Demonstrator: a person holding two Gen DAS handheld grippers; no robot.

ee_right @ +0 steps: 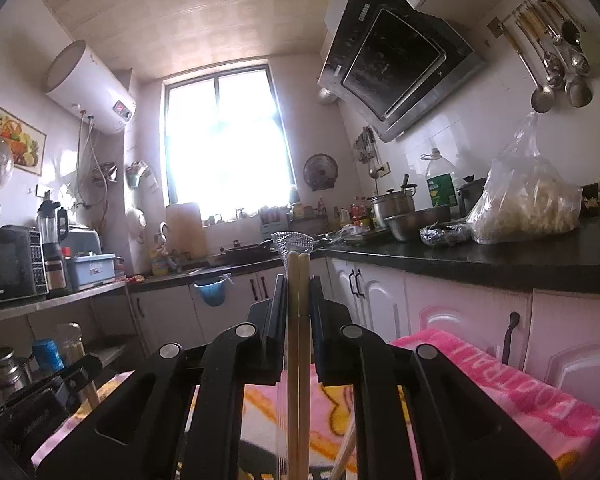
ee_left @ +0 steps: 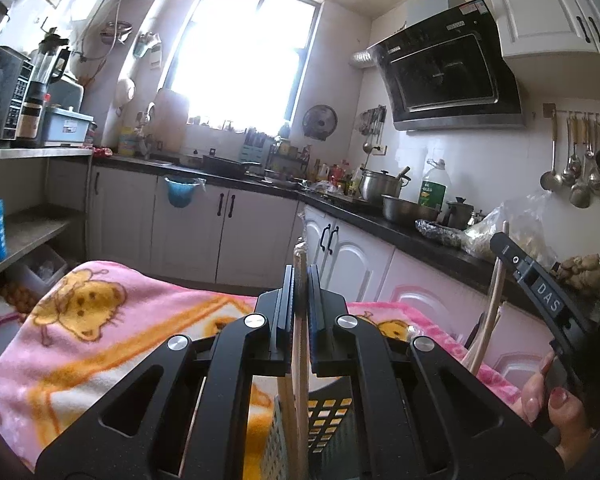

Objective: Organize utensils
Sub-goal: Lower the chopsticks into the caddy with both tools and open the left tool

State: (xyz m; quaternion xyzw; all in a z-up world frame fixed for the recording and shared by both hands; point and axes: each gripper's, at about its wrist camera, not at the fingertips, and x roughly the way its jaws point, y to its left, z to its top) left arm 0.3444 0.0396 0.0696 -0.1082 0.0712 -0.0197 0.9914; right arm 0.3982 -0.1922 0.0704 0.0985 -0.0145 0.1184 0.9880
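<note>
In the left wrist view my left gripper [ee_left: 300,276] is shut on a wooden chopstick [ee_left: 301,344] that stands upright. Its lower end reaches down beside a perforated utensil holder [ee_left: 328,416] at the bottom edge. In the right wrist view my right gripper [ee_right: 299,280] is shut on a pair of pale chopsticks [ee_right: 298,320], also upright, with a clear plastic sleeve [ee_right: 292,242] at their top. The right gripper [ee_left: 502,242] shows at the right of the left view, held by a hand [ee_left: 560,404], with its chopsticks [ee_left: 490,308] slanting down. The left gripper [ee_right: 88,364] appears low at the left.
A pink cartoon blanket [ee_left: 100,320] covers the surface under both grippers. A black countertop [ee_right: 500,256] at the right carries pots, an oil bottle [ee_right: 442,184] and a plastic bag [ee_right: 528,200]. Ladles [ee_left: 576,172] hang on the wall. A shelf [ee_left: 36,152] with a microwave stands at the left.
</note>
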